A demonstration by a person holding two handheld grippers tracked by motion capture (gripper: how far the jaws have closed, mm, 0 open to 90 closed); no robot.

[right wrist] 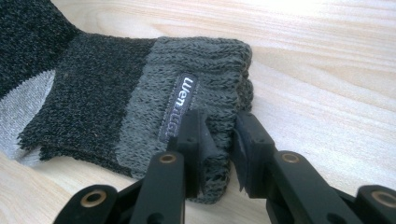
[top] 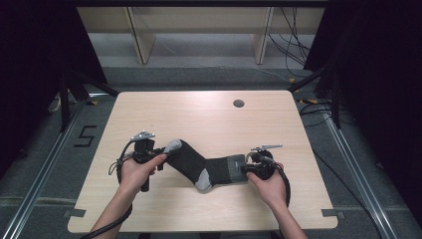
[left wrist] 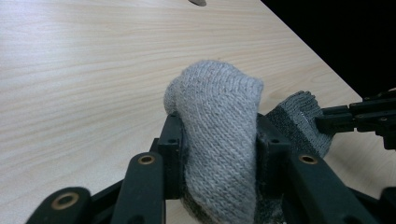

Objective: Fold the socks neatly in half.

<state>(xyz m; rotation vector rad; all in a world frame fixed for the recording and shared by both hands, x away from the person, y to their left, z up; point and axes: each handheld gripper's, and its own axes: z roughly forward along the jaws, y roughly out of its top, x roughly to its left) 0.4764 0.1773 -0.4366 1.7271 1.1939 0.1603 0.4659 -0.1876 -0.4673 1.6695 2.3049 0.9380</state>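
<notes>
You are holding the sock (top: 206, 167) at both ends on the table (top: 199, 114): your left gripper (top: 166, 149) is clamping its light grey toe, your right gripper (top: 247, 169) is pinching the ribbed cuff. Its long axis is running from ten o'clock toward three o'clock, sagging at the heel, so pulling apart along that line should straighten it.

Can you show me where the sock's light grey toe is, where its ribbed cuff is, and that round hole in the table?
sock toe (left wrist: 215, 116), left gripper view, on the light grey knit tip.
sock cuff (right wrist: 205, 70), right gripper view, on the ribbed band.
table hole (top: 239, 103), high view, on its dark middle.
</notes>
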